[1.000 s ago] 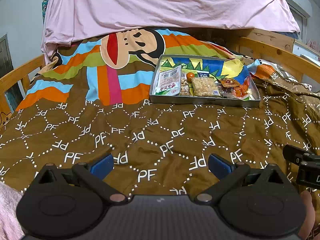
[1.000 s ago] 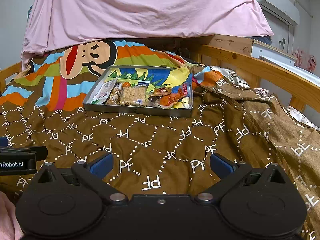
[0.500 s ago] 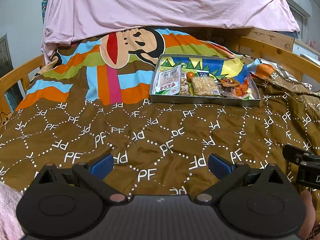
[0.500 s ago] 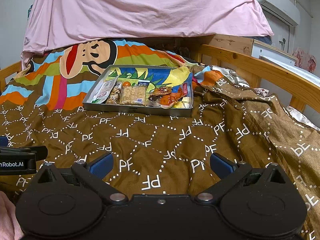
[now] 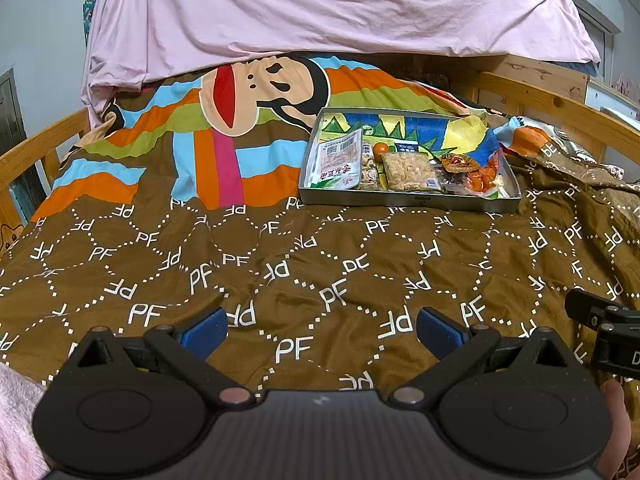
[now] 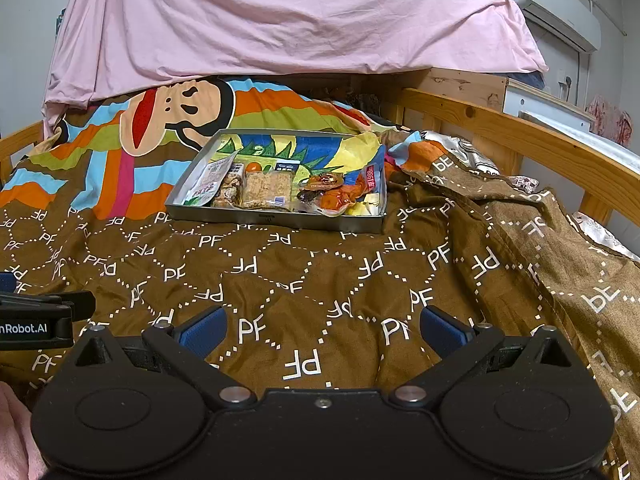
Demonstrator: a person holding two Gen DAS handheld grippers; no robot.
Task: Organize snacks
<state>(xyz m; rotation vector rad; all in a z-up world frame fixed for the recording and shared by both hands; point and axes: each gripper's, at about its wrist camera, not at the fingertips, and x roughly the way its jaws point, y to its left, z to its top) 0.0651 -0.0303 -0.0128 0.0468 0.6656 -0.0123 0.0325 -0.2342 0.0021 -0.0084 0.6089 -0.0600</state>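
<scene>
— Grippers first: where do we have them?

— We hold both low over the brown quilt (image 5: 320, 272), side by side and aimed toward the far end of the bed. Our left gripper (image 5: 322, 326) has its blue fingers spread wide with only quilt between them; our right gripper (image 6: 322, 326) is spread the same way and pinches nothing. Each one shows at the edge of the other's view.

— And the metal tray (image 6: 276, 222)?

— We see it well ahead of both grippers, lying flat on the quilt where the brown cloth meets the striped cartoon print. Its long axis runs across our view, left to right, with one long wall facing us.

— How does it look?

— We see a shallow grey box with a bright printed liner. Along its near side lie snacks in a row: a white packet (image 5: 336, 160) at the left, a crumbly bar in clear wrap (image 5: 408, 172) in the middle, orange-red packets (image 5: 472, 170) at the right. The white packet points away from us.
</scene>
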